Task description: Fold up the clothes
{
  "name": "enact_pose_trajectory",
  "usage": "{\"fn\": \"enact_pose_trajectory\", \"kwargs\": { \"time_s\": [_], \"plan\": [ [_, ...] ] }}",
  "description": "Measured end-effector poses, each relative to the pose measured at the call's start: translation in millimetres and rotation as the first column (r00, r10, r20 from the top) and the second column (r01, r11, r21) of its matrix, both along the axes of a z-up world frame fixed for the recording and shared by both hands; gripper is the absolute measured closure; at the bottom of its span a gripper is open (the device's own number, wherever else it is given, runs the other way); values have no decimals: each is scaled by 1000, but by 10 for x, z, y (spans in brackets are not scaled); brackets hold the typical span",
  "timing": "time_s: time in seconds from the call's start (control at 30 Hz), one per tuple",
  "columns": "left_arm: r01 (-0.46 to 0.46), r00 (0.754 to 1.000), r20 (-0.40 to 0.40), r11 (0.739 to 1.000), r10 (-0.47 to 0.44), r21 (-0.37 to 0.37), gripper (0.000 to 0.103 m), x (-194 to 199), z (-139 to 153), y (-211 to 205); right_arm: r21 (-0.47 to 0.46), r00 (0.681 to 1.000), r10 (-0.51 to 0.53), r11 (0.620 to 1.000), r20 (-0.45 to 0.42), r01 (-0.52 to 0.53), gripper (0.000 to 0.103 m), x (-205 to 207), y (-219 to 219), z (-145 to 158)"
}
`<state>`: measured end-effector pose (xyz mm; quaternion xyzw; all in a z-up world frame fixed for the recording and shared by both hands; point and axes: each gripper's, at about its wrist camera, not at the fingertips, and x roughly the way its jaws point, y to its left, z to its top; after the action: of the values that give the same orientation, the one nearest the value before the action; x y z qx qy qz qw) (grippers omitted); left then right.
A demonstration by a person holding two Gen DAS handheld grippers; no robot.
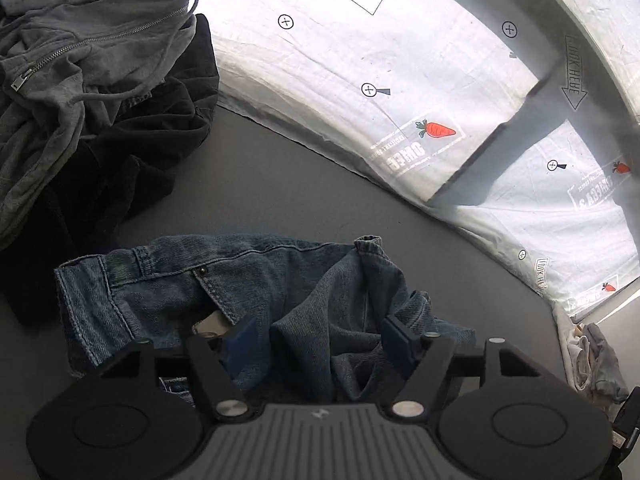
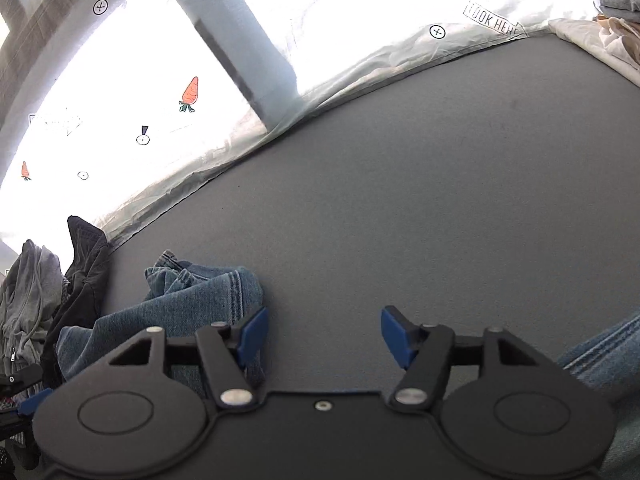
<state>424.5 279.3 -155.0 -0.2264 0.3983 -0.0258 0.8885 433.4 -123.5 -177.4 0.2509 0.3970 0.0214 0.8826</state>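
**Both grippers open over bunched jeans on grey table**

In the left wrist view, the left gripper [image 1: 322, 334] sits low in the frame with its blue pads spread apart. A ridge of the blue jeans [image 1: 240, 292] rises between the pads, but neither pad presses on it, so the denim is released. The jeans lie crumpled across the lower middle of the frame on the grey table [image 1: 300, 168], waistband and a pocket rivet showing. At the upper left, a grey zip hoodie [image 1: 80, 52] is heaped on a black garment [image 1: 160, 128], just beside the jeans. A white printed sheet [image 1: 400, 60] with carrots and arrows runs along the table's far edge.

In the right wrist view, the right gripper [image 2: 322, 334] also has its pads parted, with only bare table between them. The jeans bunch at the lower left, touching the left pad's outer side. More denim shows at the lower right edge.
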Motion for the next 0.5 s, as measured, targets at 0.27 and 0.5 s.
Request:
{"fn": "enact_pose_trajectory", "kwargs": {
  "time_s": [0.27, 0.5],
  "plan": [
    [-22, 973, -222, 987, 58, 162, 29, 70, -582, 170, 108, 995, 95, 990, -21, -93, 56, 541, 238, -157],
    [92, 958, -287, 962, -15, 258, 12, 215, -734, -7, 98, 982, 182, 979, -57, -176, 54, 935, 437, -224]
  ]
}}
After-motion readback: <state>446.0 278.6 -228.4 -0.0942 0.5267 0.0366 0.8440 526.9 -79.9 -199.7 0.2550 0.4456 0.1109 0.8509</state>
